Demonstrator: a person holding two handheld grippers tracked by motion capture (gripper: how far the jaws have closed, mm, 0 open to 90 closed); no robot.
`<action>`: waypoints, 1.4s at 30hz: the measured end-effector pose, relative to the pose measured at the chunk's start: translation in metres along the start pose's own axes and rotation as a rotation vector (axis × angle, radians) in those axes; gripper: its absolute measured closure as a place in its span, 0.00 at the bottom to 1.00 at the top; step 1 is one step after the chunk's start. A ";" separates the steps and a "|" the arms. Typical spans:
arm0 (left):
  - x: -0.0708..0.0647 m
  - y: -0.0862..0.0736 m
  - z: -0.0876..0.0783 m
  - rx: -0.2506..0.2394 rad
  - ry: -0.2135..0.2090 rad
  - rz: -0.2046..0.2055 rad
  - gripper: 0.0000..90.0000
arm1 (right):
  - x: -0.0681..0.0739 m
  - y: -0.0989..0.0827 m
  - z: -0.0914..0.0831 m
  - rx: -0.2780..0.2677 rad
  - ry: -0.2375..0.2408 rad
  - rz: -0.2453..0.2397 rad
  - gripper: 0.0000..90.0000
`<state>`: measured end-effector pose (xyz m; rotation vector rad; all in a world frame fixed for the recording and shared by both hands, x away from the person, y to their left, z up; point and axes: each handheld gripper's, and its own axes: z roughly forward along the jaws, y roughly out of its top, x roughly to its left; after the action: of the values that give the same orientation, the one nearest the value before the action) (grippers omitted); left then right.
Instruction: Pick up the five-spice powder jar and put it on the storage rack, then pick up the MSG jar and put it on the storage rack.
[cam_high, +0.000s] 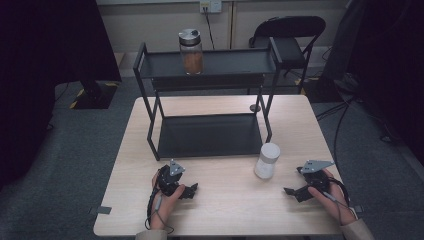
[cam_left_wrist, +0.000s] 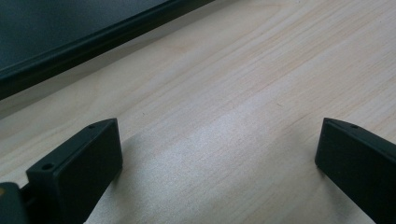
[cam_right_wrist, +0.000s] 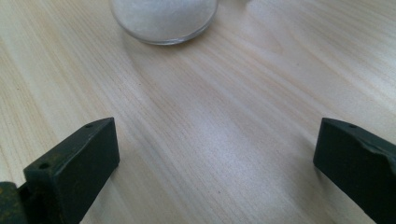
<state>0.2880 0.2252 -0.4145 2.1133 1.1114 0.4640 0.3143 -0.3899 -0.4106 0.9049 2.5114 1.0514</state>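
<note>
Both my left claw (cam_high: 191, 190) and right claw (cam_high: 291, 192) gape apart over the desk (cam_high: 225, 205), the white jar (cam_high: 267, 160) just ahead of my right.

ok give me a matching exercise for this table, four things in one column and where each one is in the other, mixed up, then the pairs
Things:
1. brown-filled jar
2. white jar
3. left gripper
4. right gripper

Places:
A. on the table, just right of the rack's lower shelf
B. near the table's right edge, jaws open, facing the white jar
C. on the rack's top shelf
D. on the table in front of the rack, jaws open and nothing between them

Pairs: 1-C, 2-A, 3-D, 4-B
</note>
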 end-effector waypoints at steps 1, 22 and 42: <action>0.000 0.000 0.000 0.000 0.000 0.000 0.00 | 0.000 0.000 0.000 0.000 0.000 0.000 0.00; 0.000 0.000 0.000 -0.001 0.000 0.001 0.00 | -0.006 0.018 0.000 0.015 0.044 -0.015 0.01; 0.000 0.000 0.000 -0.001 0.000 0.001 0.00 | -0.004 0.048 0.014 -0.133 0.103 0.013 0.01</action>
<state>0.2879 0.2253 -0.4147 2.1128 1.1099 0.4650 0.3455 -0.3589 -0.3855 0.8509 2.4851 1.2827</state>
